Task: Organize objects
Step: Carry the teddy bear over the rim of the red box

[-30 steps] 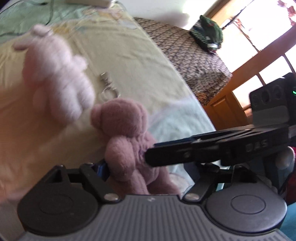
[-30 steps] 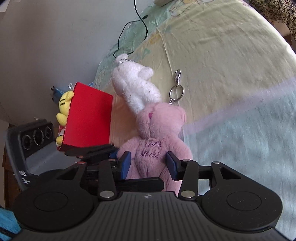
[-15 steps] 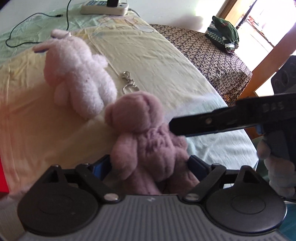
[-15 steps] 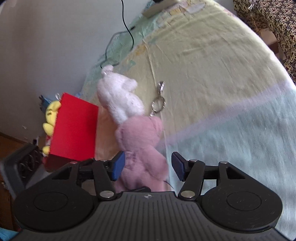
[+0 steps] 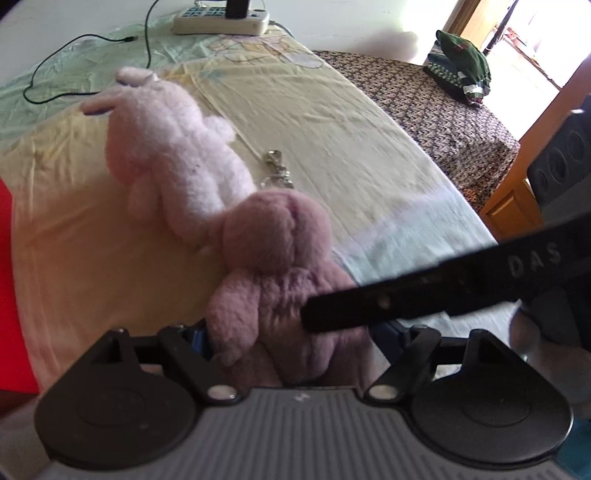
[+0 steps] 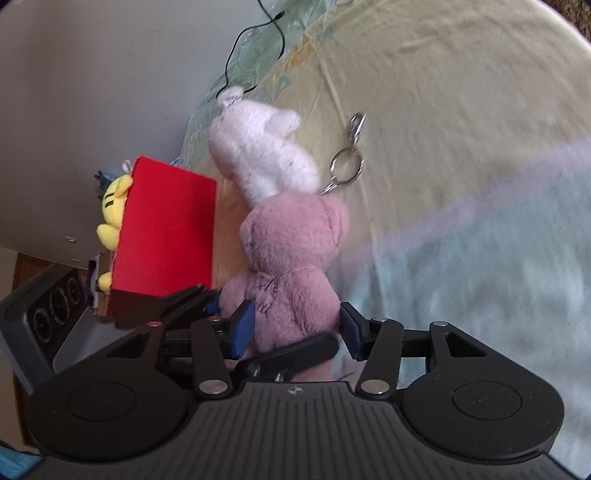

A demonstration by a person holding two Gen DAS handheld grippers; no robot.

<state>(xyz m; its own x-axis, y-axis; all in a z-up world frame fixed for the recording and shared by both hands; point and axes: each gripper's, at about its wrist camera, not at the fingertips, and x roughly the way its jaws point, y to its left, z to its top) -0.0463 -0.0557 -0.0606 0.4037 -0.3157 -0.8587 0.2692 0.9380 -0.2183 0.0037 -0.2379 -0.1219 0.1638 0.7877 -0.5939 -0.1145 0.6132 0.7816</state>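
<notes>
A pink plush bear (image 5: 273, 258) (image 6: 291, 251) rests upright on the yellow sheet, head away from both cameras. My right gripper (image 6: 297, 326) is shut on its lower body, blue pads pressing both flanks. In the left wrist view one right finger (image 5: 406, 295) crosses the bear's front. My left gripper (image 5: 295, 334) stands wide open around the bear's body, its black fingers (image 6: 288, 354) showing low in the right wrist view. A white plush (image 5: 173, 158) (image 6: 262, 155) lies just beyond the bear's head. A red box (image 6: 166, 229) with a yellow plush (image 6: 110, 206) stands to the left.
A metal key ring with clasp (image 5: 275, 170) (image 6: 347, 162) lies on the sheet beside the white plush. A power strip (image 5: 221, 20) and black cable (image 5: 74, 48) sit at the far end. A patterned covered surface (image 5: 424, 99) with green clothes (image 5: 461, 70) is to the right.
The left wrist view has pulled back, so more of the bed and the power strip show. My right jaws widened briefly, then narrowed onto the bear again. The left jaws stayed wide.
</notes>
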